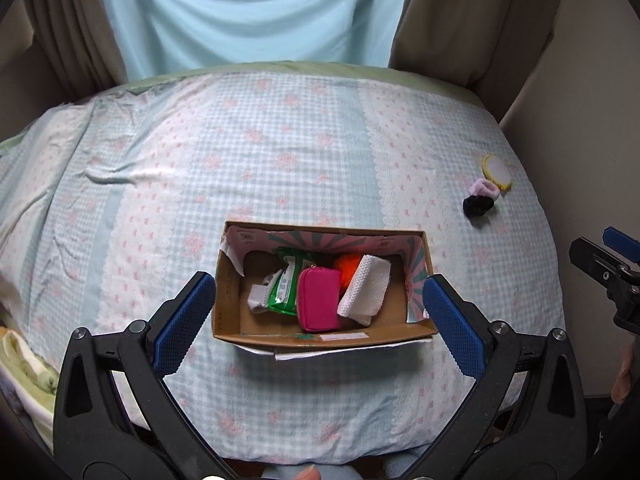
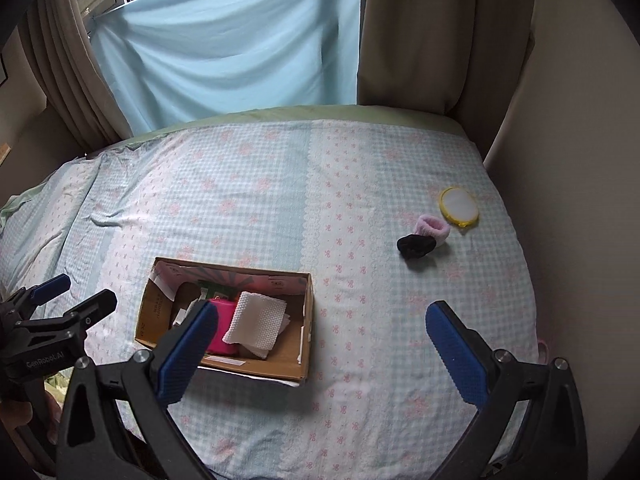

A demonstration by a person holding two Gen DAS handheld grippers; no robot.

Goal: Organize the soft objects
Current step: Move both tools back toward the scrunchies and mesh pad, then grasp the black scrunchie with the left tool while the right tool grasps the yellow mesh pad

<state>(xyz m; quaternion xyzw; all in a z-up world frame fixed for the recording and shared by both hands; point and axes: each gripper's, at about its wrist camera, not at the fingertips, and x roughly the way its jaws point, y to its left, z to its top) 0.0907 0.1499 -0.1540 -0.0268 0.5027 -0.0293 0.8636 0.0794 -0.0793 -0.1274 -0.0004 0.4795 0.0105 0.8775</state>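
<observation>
An open cardboard box [image 1: 228, 304] [image 2: 306, 320] sits on the bed. It holds a pink pouch [image 1: 319, 304] [image 2: 222, 338], a white textured cloth [image 1: 366, 290] [image 2: 258, 322], a green wipes packet [image 1: 289, 286] and an orange fluffy item [image 1: 346, 266]. My left gripper [image 1: 320, 308] hangs open above the box, its fingers straddling it, empty. My right gripper [image 2: 320, 344] is open and empty over the bed, right of the box. Far right on the bed lie a black scrunchie [image 1: 476, 205] [image 2: 416, 246], a pink scrunchie [image 1: 485, 188] [image 2: 433, 229] and a yellow-rimmed round pad [image 1: 497, 172] [image 2: 459, 206].
The bed [image 1: 280, 152] [image 2: 248, 184] has a checked blue and pink floral cover. Behind it hang a light blue cloth [image 1: 256, 12] [image 2: 228, 52] and beige curtains [image 2: 432, 36]. A wall [image 2: 580, 200] runs along the bed's right edge. Folded fabric [image 1: 28, 368] lies at the near left.
</observation>
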